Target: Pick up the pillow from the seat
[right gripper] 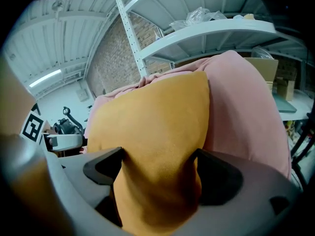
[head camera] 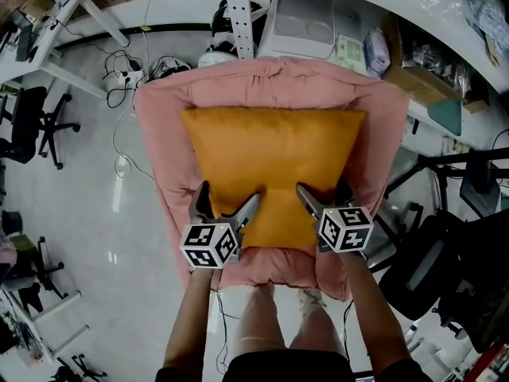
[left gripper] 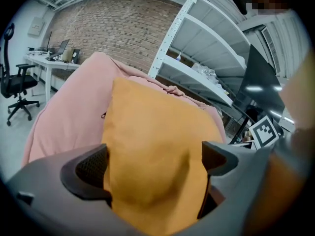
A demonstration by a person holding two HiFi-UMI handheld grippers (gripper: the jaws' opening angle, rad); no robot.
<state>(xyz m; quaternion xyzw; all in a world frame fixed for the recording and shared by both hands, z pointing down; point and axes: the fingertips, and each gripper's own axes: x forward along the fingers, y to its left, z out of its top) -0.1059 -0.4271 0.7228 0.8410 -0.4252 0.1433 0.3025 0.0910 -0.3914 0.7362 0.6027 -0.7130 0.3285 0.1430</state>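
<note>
Closest to the camera, the person's bare knees (head camera: 278, 325) and two forearms reach out from the bottom edge of the head view. Each hand carries a claw with a marker cube on top.

The left claw (head camera: 229, 201) is clenched on the near edge of the orange pillow (head camera: 270, 157). In the left gripper view the fabric bulges up between its two dark pads and fills the gap. The right claw (head camera: 322, 193) grips the same near edge just beside it, a little toward the pillow's right corner. Its own view shows the cloth pinched in at the waist between the pads, which stand wide around the thick fold.

The pillow lies flat on the pink padded seat (head camera: 159, 110). Its far edge rests against the seat's back cushion, and the puffy arms rise on either side.

Beyond the seat stands a white metal shelf rack (head camera: 238, 14) with boxes and bags on it. Cables (head camera: 127, 70) trail over the pale floor (head camera: 64, 213) to the left, where a black office chair (head camera: 32, 122) stands beside a white tabletop (head camera: 64, 14). A brick wall (left gripper: 113, 28) closes the room behind.
</note>
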